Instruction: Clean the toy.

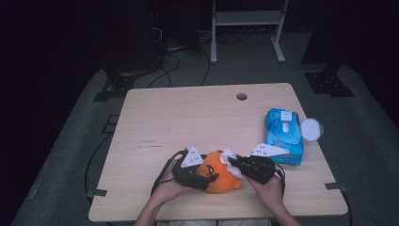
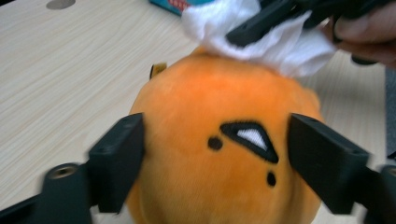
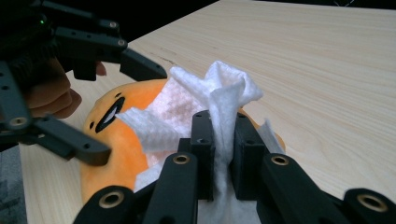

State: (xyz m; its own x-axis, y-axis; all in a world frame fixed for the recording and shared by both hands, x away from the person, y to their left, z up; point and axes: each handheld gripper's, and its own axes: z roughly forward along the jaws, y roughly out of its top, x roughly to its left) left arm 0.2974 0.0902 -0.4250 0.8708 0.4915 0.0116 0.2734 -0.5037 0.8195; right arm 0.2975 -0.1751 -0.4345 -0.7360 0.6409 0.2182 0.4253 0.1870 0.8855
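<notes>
One round orange plush toy (image 1: 220, 173) with a stitched black-and-white face. One crumpled white paper tissue (image 3: 219, 100). One blue plastic pack of wet wipes (image 1: 283, 135) with a white flap on top. One small round white lid-like disc (image 1: 311, 128) just beside that pack. One pale wooden desk (image 1: 188, 117) with one round cable hole (image 1: 242, 96) near its far edge. Two black two-jaw grippers: one left gripper (image 1: 200, 175), one right gripper (image 1: 234, 164), each with one grey three-cornered plate. Two hands. One white metal frame (image 1: 247, 28) on the floor beyond the desk.
</notes>
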